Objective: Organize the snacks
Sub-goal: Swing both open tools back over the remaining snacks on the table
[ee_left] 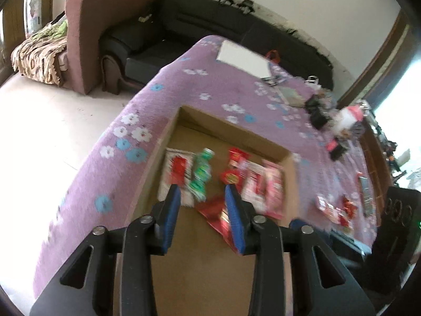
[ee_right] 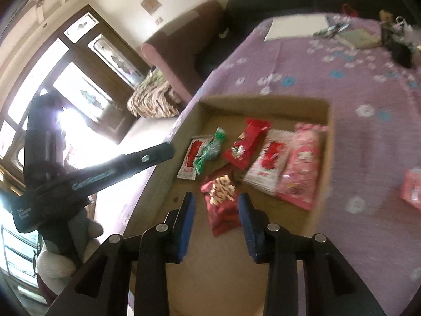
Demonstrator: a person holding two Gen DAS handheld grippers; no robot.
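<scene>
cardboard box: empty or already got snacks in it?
Not empty. The cardboard box lies open-topped, with six snack packets flat on its floor, among them a green packet and a pink packet.

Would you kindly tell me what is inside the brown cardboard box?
The brown cardboard box holds six snack packets: one pink, two white-and-red, one green, two red. Anything beneath them is covered.

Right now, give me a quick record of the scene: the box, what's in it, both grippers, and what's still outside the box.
container: open cardboard box on purple floral cloth
contents: six snack packets, including green packet and pink packet
left gripper: open, empty, over the box
right gripper: open, empty, above dark red packet
outside box: more packets on the cloth
</scene>
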